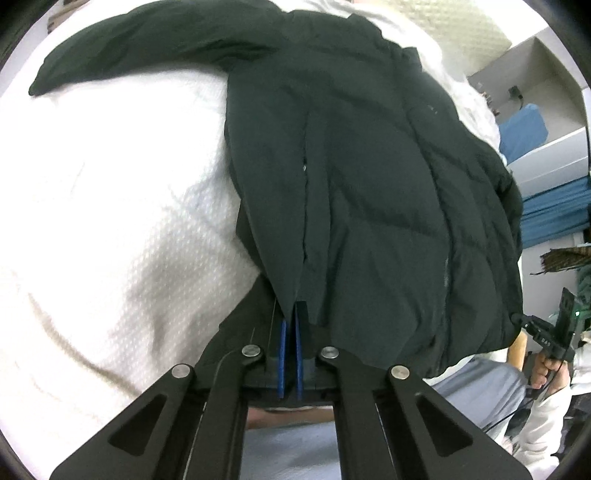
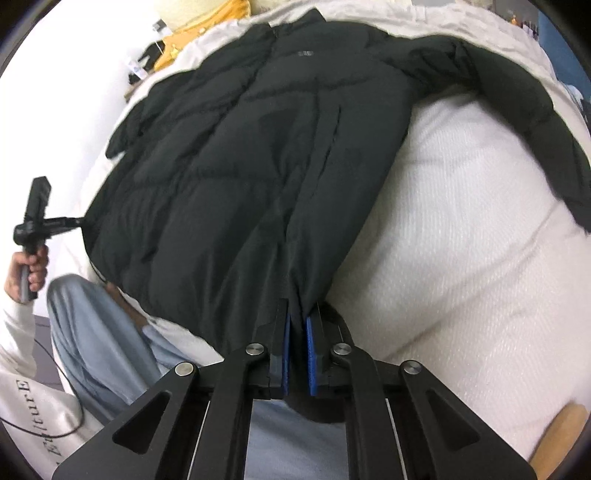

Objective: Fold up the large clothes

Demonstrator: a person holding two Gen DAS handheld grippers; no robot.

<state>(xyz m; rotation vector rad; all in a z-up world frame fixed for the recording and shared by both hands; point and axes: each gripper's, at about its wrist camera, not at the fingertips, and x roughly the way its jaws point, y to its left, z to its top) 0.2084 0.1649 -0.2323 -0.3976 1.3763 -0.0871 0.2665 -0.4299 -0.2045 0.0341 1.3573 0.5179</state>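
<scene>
We see a large black puffer jacket (image 1: 369, 184) spread front-up over a bed covered in a white textured bedspread (image 1: 110, 221), its collar at the far end and its hem at the near edge of the bed. In the left wrist view one sleeve (image 1: 147, 44) stretches out to the upper left across the white cover; in the right wrist view another sleeve (image 2: 517, 110) runs out to the right and bends down toward the bed's side. The left gripper (image 1: 291, 314) has its jaws closed on the jacket's hem, the blue pads pressed together with a pinch of black fabric rising from between them beside a seam. The right gripper (image 2: 297, 314) likewise has its jaws closed on the hem at another point, the cloth pulled up into a small peak between the blue pads. In each wrist view we can also make out the other gripper at the frame's edge, held by a hand (image 2: 29, 266) in a white sleeve and gripping the jacket's bottom corner. Below the hem we see the person's light blue trousers (image 2: 110, 332) close against the edge of the bed. Beyond the bed in the left wrist view stands a white shelf unit (image 1: 535, 92) with something blue in it, and orange cloth (image 2: 199, 33) lies past the jacket's shoulder in the right wrist view.
</scene>
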